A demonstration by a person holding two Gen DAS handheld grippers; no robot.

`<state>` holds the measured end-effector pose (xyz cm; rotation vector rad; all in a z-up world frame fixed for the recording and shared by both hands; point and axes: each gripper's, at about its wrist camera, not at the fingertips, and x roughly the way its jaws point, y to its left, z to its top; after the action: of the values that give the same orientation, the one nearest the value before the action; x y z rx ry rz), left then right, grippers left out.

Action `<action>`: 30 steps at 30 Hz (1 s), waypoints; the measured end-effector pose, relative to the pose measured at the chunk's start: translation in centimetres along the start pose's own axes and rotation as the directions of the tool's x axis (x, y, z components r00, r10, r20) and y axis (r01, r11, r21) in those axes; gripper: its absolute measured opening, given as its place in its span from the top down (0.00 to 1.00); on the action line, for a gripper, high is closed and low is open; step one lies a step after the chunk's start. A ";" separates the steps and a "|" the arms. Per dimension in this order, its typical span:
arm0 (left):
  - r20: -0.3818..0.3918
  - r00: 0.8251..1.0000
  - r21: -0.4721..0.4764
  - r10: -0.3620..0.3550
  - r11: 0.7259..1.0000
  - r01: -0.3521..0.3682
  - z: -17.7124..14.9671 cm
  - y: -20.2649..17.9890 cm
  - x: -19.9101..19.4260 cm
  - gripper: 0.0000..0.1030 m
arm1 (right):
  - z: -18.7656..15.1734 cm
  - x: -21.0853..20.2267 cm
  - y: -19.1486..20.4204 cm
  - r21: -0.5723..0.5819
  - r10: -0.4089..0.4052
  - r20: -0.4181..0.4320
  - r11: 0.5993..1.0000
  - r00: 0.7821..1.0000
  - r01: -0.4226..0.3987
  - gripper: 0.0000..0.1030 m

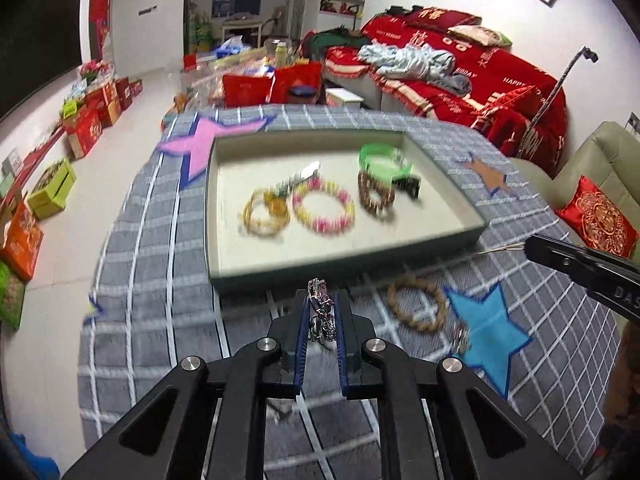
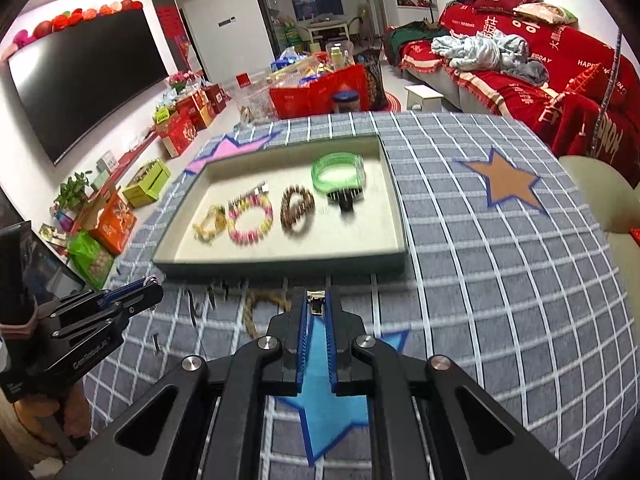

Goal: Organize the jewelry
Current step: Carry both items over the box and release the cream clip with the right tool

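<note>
Living room with a red-covered sofa [image 1: 472, 60], grey checked table [image 2: 500, 280], blurry tray [image 1: 452, 216] of bracelets. Left gripper [image 1: 322, 312] fingers are clamped on a silver chain bracelet [image 1: 320, 316]; right gripper [image 2: 316, 308] fingers pinch a small metal clip [image 2: 315, 303], mostly hidden. A wooden bead bracelet [image 1: 416, 308] lies before the tray.

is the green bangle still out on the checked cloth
No, the green bangle lies inside the tray, next to the brown bead bracelet.

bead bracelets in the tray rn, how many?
3, in a row on the tray floor: amber one left, pink-yellow one middle, brown one right. Motion blur may hide others.
</note>
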<state>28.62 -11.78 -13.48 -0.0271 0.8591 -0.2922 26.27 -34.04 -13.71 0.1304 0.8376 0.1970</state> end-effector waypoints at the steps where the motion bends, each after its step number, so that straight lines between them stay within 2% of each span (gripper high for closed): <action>1: 0.008 1.000 0.004 0.002 1.000 -0.002 0.6 0.1 0.1 0.71 | 0.5 0.2 0.0 0.002 0.005 0.005 1.000 1.000 -0.005 0.91; 6: 0.014 1.000 0.008 0.000 1.000 0.000 3.8 1.0 2.0 0.71 | 3.4 2.7 0.1 0.011 0.017 0.011 1.000 1.000 -0.017 0.91; 15: -0.045 0.998 0.005 0.033 0.999 -0.033 6.9 3.0 7.9 0.71 | 6.3 9.1 -1.5 0.068 -0.006 -0.021 0.998 1.000 0.007 0.91; 19: -0.070 0.997 0.008 0.039 0.999 -0.039 7.0 3.4 9.7 0.71 | 6.2 11.0 -1.7 0.074 -0.015 -0.047 0.997 0.999 0.019 0.91; 30: -0.133 0.990 0.057 0.045 0.998 -0.037 6.6 2.6 12.1 0.71 | 4.5 12.5 -1.7 0.052 -0.017 -0.113 0.998 0.993 0.023 0.91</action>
<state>41.63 -13.10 -18.52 0.0618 0.9837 -0.2810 38.06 -33.06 -20.09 0.1618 0.9569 0.1648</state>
